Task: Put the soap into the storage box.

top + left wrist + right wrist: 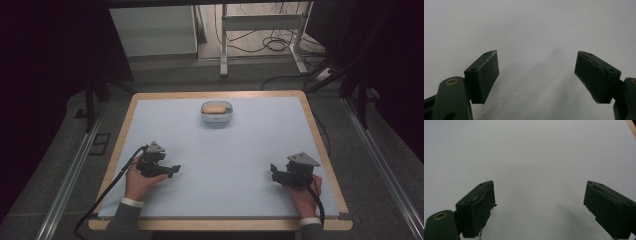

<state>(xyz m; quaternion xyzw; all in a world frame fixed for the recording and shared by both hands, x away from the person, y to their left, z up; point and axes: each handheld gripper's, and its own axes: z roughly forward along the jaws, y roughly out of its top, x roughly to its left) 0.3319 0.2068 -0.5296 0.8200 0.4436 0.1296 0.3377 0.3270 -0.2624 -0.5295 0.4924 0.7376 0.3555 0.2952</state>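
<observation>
Pale desk [220, 150], wood-edged, seen from high: small white container [217, 112] with tan contents far centre; left tongs [172, 170] and right tongs [274, 172] near, well apart. Left gripper view: jaws spread over bare surface. Right gripper view: jaws likewise apart.

A: Where is the high view mounted?
B: Above the near side, facing forward and down on the whole table [220, 150].
A: And the gripper views?
B: Each looks along its own jaws, close above the pale table surface [529, 30], a bare stretch the high view also covers.
</observation>
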